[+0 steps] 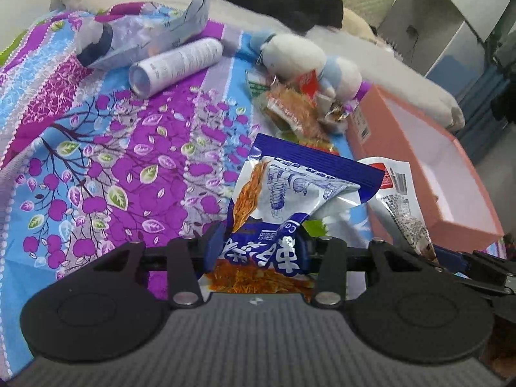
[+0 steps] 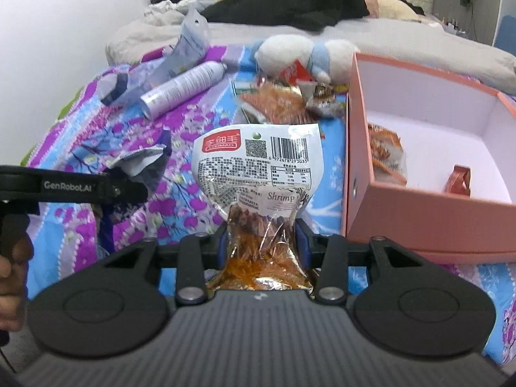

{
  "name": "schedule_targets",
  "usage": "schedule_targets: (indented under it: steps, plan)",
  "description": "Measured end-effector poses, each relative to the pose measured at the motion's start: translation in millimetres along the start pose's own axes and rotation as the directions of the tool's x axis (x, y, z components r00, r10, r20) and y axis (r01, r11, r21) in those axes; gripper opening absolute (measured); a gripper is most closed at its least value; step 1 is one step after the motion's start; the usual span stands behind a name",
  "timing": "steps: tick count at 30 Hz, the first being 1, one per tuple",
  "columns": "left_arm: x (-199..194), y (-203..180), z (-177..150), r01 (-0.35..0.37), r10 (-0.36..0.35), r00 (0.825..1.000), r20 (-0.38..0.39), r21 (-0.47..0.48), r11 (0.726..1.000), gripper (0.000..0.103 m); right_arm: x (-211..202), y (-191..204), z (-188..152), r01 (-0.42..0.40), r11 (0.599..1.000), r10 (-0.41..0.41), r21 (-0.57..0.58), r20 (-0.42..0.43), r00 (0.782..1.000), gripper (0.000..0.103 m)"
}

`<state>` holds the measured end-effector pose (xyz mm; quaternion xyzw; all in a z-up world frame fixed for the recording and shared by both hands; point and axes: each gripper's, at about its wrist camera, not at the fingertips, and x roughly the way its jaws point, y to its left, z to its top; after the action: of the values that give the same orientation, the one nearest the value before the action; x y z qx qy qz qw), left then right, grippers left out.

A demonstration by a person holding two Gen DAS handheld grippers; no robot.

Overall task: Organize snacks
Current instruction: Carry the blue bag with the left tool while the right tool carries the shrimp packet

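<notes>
My left gripper (image 1: 259,245) is shut on a crumpled blue and white snack packet (image 1: 283,190), held up over the floral bedspread. The same left gripper (image 2: 135,183) shows at the left of the right wrist view, a hand behind it. My right gripper (image 2: 259,242) is shut on the lower part of a clear shrimp snack packet (image 2: 258,167), label end pointing away. That shrimp packet (image 1: 400,200) also shows in the left wrist view, beside the blue one. An open pink box (image 2: 419,216) stands just right, with an orange packet (image 2: 385,151) and a small red packet (image 2: 458,179) inside.
A pile of loose snack packets (image 2: 274,100) lies beyond, against a white and blue plush toy (image 2: 290,51). A white spray can (image 2: 183,84) and a clear plastic bag (image 1: 129,38) lie at the far left. Black clothes (image 2: 290,0) and grey bedding sit behind.
</notes>
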<state>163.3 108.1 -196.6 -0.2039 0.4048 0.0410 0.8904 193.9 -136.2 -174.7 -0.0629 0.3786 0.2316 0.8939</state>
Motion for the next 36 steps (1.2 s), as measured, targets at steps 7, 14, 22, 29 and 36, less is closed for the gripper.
schedule_targets:
  steps: [7,14,22,29,36]
  plan:
    - [-28.9,-12.0,7.9,0.007,-0.007,0.999,0.05,-0.003,1.0,0.05,-19.3,1.2,11.5,-0.002,1.0,0.001,0.003,0.052,0.999,0.043]
    - [-55.2,-31.1,17.1,0.042,-0.043,0.994,0.097,0.009,0.999,0.05,-43.0,2.4,19.2,0.01,1.0,-0.011,0.011,0.11,0.994,0.043]
    - [-79.0,-60.6,25.2,0.086,-0.092,0.987,0.136,0.051,0.995,0.049,-72.1,-4.2,20.6,0.043,0.998,-0.049,0.039,0.169,0.984,0.043]
    - [-90.5,-91.9,23.2,0.129,-0.143,0.981,0.135,0.104,0.986,0.048,-97.9,-19.9,15.4,0.083,0.993,-0.1,0.086,0.206,0.973,0.043]
    - [-86.2,-128.2,14.3,0.193,-0.208,0.974,0.093,0.153,0.969,0.048,-119.6,-39.9,4.7,0.144,0.978,-0.174,0.148,0.216,0.961,0.043]
